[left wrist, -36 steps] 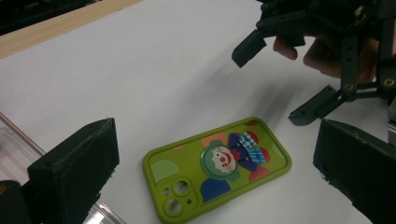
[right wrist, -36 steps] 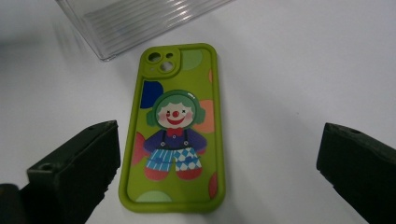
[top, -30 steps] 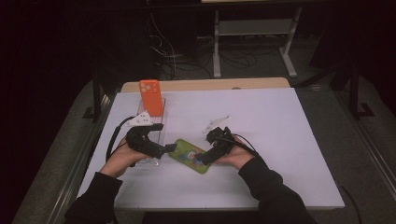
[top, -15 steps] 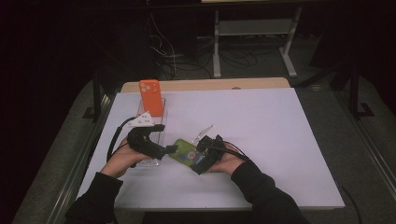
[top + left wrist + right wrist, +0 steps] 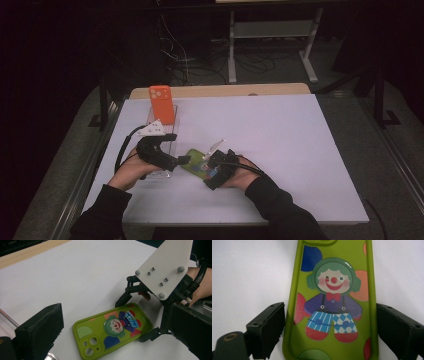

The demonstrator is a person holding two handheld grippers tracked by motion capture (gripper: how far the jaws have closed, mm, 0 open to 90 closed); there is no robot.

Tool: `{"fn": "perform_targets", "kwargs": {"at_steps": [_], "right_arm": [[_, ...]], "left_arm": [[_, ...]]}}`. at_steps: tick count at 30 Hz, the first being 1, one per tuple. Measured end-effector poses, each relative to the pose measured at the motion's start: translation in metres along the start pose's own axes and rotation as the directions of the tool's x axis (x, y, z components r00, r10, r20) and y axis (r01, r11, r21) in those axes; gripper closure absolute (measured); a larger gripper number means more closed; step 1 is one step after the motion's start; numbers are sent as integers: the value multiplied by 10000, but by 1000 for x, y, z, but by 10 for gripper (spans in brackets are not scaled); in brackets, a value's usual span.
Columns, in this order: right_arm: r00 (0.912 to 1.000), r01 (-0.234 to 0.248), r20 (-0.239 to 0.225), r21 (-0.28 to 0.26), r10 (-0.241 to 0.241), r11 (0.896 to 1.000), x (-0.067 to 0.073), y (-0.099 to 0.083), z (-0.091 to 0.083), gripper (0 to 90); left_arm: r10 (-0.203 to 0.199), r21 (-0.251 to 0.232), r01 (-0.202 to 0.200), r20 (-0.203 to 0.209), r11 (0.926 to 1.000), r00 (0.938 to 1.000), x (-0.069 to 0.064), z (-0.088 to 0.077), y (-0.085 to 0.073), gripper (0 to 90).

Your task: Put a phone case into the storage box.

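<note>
Phone case [image 5: 332, 302]: lime green, clown print, flat on white desk [image 5: 300, 140].
Right tool [image 5: 329, 332]: jaws closing around the case's sides, small gaps remain.
Left tool [image 5: 112, 340]: jaws apart, gripping nothing.

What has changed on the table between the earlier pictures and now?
The right tongs moved left and down to the green clown-printed phone case; their jaws have just been closing and now straddle its lower end, the left one about touching its edge. The left tongs, the case and the orange phone case stayed in place.

right gripper [image 5: 212, 167] now astride phone case [image 5: 196, 163]
</note>
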State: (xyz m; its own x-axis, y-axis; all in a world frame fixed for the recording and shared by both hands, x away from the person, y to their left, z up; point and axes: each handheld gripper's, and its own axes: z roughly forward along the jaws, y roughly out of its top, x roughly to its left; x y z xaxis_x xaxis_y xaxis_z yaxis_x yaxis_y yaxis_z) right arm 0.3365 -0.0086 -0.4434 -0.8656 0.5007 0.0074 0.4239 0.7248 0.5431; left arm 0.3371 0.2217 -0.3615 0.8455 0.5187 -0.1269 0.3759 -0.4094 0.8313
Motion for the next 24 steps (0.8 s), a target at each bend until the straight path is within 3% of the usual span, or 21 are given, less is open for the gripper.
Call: {"fn": "perform_targets", "kwargs": {"at_steps": [15,24], "right_arm": [[9997,-239,-3,90,239,9997,-1,1,-4,155],[9996,-144,-244,-333,136,9993,-27,-7,-35,154]], "left_arm": [[56,72,-56,-8,10000,10000,1,1,0,0],[407,157,-411,219,9990,9989,-3,8,5,0]]}}
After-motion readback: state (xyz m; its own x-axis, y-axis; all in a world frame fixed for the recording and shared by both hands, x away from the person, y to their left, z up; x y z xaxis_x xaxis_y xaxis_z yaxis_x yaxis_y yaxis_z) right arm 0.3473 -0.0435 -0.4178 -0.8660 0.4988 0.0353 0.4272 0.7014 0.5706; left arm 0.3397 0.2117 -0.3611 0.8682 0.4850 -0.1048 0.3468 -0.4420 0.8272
